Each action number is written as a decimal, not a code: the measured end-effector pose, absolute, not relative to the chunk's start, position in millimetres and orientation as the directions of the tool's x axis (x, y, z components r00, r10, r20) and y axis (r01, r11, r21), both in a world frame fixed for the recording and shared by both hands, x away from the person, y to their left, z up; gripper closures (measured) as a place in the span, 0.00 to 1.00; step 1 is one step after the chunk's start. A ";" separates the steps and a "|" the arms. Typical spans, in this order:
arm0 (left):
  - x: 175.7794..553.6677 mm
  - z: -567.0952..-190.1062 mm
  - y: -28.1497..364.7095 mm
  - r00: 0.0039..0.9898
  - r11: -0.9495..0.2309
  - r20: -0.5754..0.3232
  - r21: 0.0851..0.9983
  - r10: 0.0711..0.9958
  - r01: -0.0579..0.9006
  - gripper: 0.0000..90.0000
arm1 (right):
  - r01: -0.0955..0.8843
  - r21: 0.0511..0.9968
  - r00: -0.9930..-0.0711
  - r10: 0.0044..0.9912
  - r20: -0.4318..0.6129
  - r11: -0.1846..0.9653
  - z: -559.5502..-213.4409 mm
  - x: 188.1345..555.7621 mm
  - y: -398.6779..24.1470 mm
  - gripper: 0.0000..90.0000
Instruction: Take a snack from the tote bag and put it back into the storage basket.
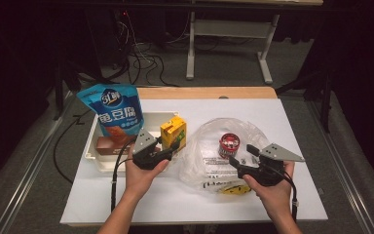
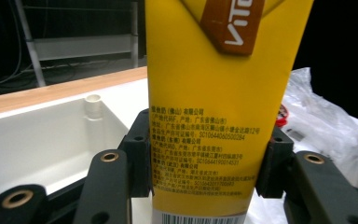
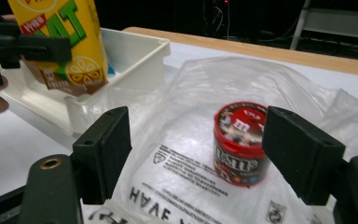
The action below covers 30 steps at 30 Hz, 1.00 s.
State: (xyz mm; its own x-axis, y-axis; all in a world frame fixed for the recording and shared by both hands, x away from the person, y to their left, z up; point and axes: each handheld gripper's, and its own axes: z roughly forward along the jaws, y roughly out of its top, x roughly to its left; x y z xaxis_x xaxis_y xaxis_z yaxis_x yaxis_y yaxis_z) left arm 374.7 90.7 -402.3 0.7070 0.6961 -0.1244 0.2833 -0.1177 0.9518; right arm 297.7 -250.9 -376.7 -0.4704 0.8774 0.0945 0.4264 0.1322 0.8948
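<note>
I hold the yellow juice box (image 2: 223, 102) tight between my left gripper's (image 1: 168, 146) pads, up off the table, between the white bin (image 1: 93, 146) and the clear plastic bag (image 1: 209, 146). I think it is going from the bin into the bag. My right gripper (image 3: 196, 149) is open with nothing in it, low by the bag's mouth, likely to hold it wide. A red candy tub (image 3: 239, 140) already stands inside. A blue snack bag (image 1: 112, 112) leans in the bin.
</note>
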 end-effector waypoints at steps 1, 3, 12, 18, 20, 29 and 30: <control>376.4 -403.3 92.3 0.706 -0.121 -0.122 0.951 0.698 0.284 0.57 | 0.428 0.894 -0.469 0.878 0.094 0.133 -378.2 297.3 -252.9 0.27; 380.3 -405.6 95.5 0.696 -0.113 -0.131 0.949 0.706 0.293 0.56 | 0.436 0.891 -0.458 0.884 0.097 0.128 -382.4 295.8 -257.5 0.28; 397.0 -417.9 105.3 0.649 -0.086 -0.157 0.941 0.744 0.327 0.57 | 0.459 0.882 -0.430 0.895 0.115 0.107 -396.2 290.5 -269.5 0.28; 404.1 -425.4 108.5 0.609 -0.057 -0.179 0.936 0.773 0.347 0.56 | 0.463 0.881 -0.423 0.898 0.119 0.101 -399.4 289.6 -271.0 0.29; 405.7 -427.6 108.2 0.603 -0.059 -0.179 0.934 0.777 0.353 0.56 | 0.463 0.881 -0.421 0.899 0.118 0.101 -399.5 289.2 -271.3 0.29; 409.6 -444.9 98.3 0.578 -0.089 -0.155 0.924 0.801 0.372 0.56 | 0.469 0.878 -0.412 0.903 0.122 0.096 -402.5 289.6 -273.1 0.30; 409.5 -446.7 97.4 0.573 -0.089 -0.153 0.924 0.805 0.371 0.56 | 0.470 0.878 -0.411 0.903 0.124 0.093 -402.8 289.4 -273.2 0.30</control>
State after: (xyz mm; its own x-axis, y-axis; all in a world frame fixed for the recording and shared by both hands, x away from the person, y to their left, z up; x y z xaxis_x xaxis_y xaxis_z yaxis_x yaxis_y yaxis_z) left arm 409.5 97.4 -446.7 0.5735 0.8048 -0.1530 0.3712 -0.0888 0.9243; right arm 289.4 -273.2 -402.8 -0.4106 0.9034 0.1238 0.4700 0.0933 0.8777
